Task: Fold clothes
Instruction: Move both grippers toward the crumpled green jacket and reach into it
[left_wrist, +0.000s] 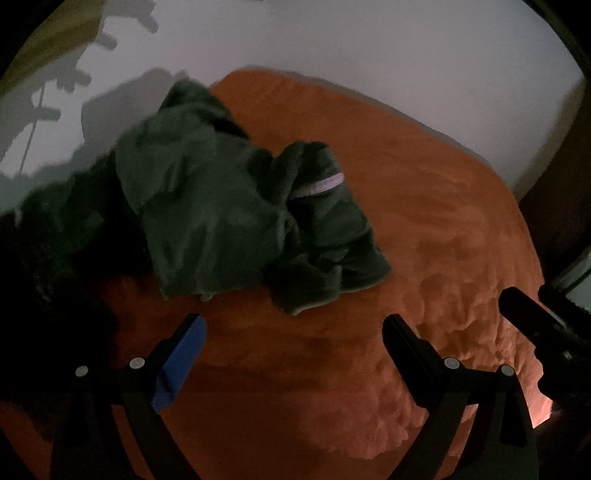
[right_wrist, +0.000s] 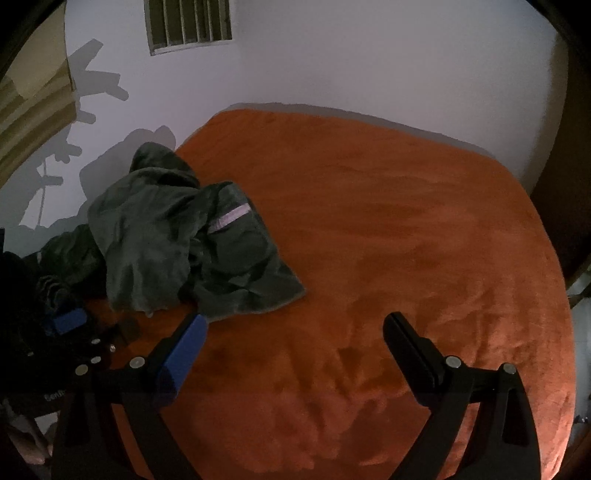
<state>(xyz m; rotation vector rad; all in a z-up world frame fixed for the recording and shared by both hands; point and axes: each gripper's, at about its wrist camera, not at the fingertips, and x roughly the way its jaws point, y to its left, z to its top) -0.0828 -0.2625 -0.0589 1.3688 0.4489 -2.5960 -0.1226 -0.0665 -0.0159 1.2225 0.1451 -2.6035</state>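
Observation:
A crumpled dark green garment (left_wrist: 221, 206) with a pale stripe (left_wrist: 325, 183) lies on the orange bed cover (left_wrist: 424, 221). In the right wrist view the garment (right_wrist: 177, 240) lies to the left, its stripe (right_wrist: 231, 216) facing up. My left gripper (left_wrist: 293, 328) is open and empty, hovering just short of the garment's near edge. My right gripper (right_wrist: 295, 328) is open and empty above the bare cover, right of the garment. The left gripper also shows in the right wrist view (right_wrist: 74, 325) at the far left.
A white wall (right_wrist: 369, 55) with a barred vent (right_wrist: 190, 22) stands behind the bed. More dark clothing (right_wrist: 70, 254) lies heaped at the bed's left edge. A curtain (right_wrist: 29, 110) hangs at the upper left. The right gripper's dark body (left_wrist: 543, 328) shows at the right.

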